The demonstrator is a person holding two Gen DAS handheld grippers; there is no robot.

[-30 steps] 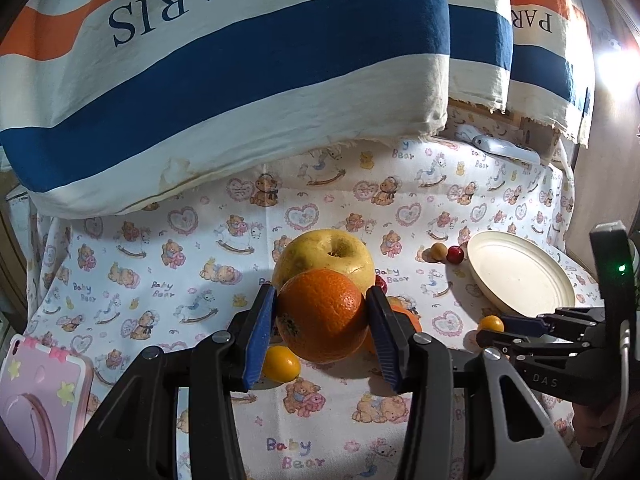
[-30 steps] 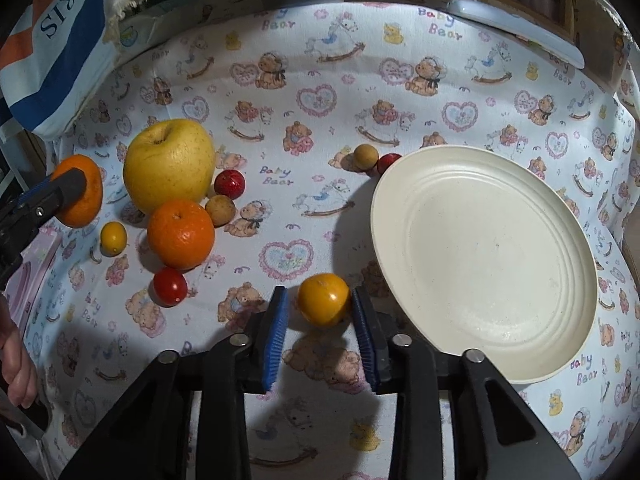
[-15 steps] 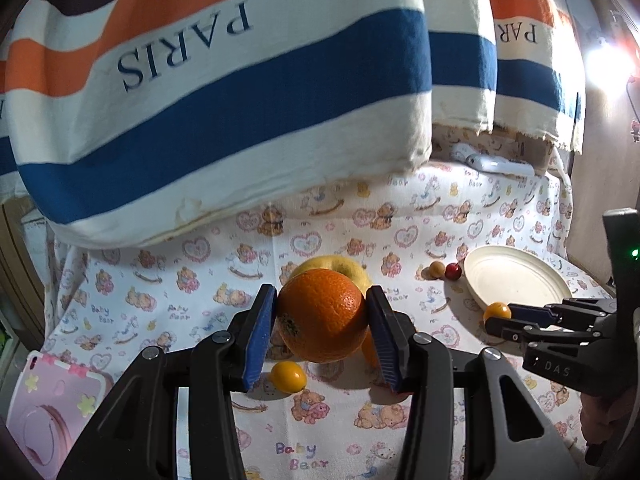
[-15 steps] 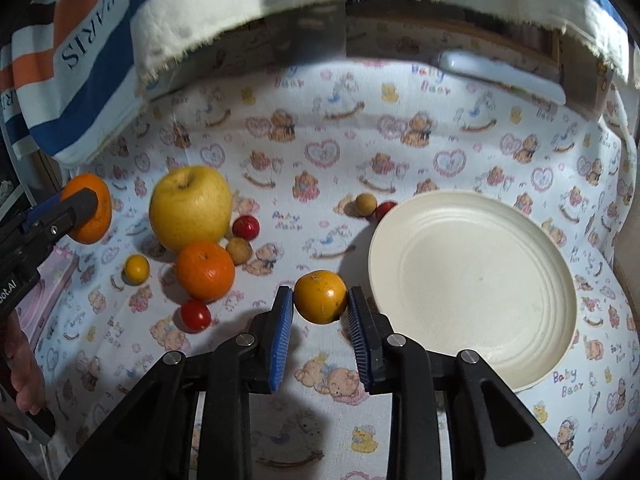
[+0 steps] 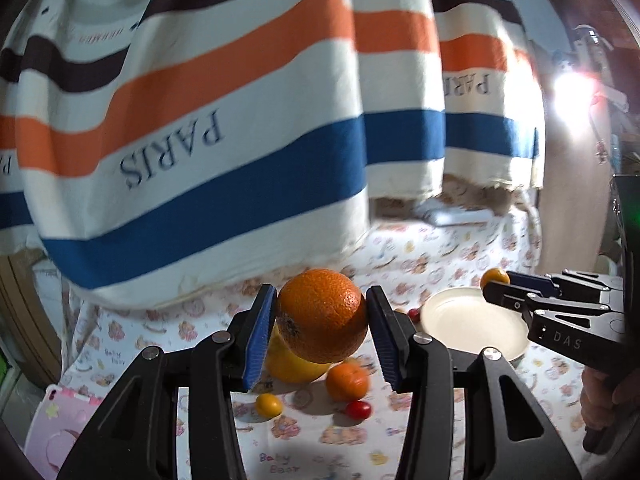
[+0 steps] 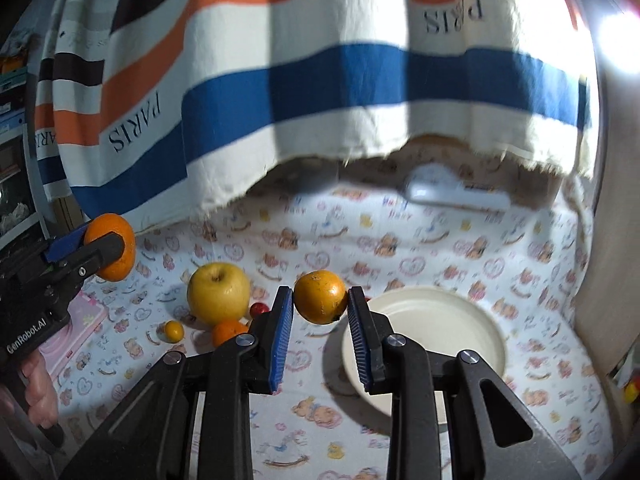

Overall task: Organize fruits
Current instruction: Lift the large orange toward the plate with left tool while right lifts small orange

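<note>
My left gripper (image 5: 322, 320) is shut on a large orange (image 5: 322, 314) and holds it high above the table; it also shows in the right wrist view (image 6: 110, 246). My right gripper (image 6: 320, 306) is shut on a small yellow-orange fruit (image 6: 320, 296), lifted left of the cream plate (image 6: 440, 320). The plate (image 5: 468, 322) holds nothing. On the cloth stay a yellow apple (image 6: 218, 292), a small orange (image 6: 228, 332), a yellow kumquat (image 6: 174, 330) and red cherry tomatoes (image 5: 358, 409).
A striped "PARIS" cloth (image 5: 240, 120) hangs over the back of the bear-print table cover (image 6: 440, 248). A pink case (image 5: 60, 432) lies at the front left. A white remote-like object (image 6: 456, 194) lies at the back. A bright lamp (image 5: 572, 92) glares at right.
Both grippers have risen well above the table with their fruits still held. The table and plate look smaller and lower in both views.
</note>
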